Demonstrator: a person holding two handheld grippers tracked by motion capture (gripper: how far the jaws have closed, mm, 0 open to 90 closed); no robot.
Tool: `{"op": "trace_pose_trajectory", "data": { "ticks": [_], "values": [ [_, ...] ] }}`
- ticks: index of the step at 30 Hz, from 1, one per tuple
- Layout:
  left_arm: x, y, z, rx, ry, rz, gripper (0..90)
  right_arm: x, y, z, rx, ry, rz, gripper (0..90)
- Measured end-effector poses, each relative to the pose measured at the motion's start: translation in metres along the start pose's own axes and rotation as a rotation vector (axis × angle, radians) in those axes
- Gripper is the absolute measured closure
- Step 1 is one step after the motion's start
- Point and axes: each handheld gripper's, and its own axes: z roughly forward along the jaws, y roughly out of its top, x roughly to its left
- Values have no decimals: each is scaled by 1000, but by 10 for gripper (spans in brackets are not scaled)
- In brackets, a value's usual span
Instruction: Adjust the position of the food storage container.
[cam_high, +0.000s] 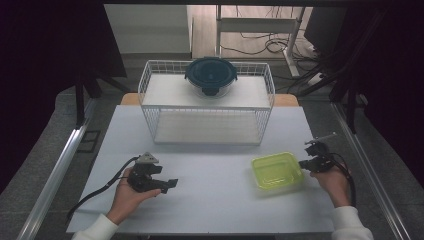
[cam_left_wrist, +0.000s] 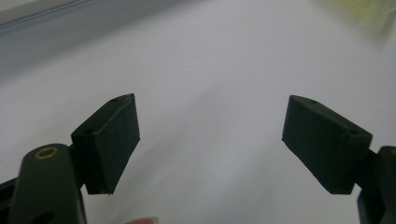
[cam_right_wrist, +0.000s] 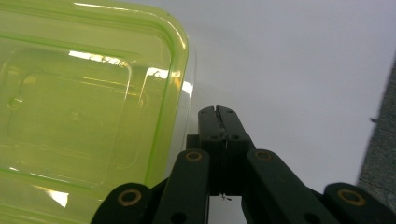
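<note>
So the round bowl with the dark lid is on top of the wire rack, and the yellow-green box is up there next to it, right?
Not quite. The round bowl with the dark lid is on top of the wire rack, but the yellow-green box is down on the white table, beside the right gripper. The high view shows this.

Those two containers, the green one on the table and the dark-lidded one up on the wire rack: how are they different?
The green container is rectangular, while the round container is circular. The green container is open with no lid on it; the round container wears a dark clip-on lid. The green container sits on the table beside the right gripper; the round container stands on top of the wire rack. Both look like see-through food boxes.
</note>
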Motion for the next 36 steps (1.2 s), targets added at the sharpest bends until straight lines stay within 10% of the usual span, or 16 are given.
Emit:
{"op": "trace_pose_trajectory", "data": {
  "ticks": [36],
  "values": [
    [1, 1, -1, 4, -9, 5, 184, 83, 12, 9, -32, 107, -167, 887]
  ]
}}
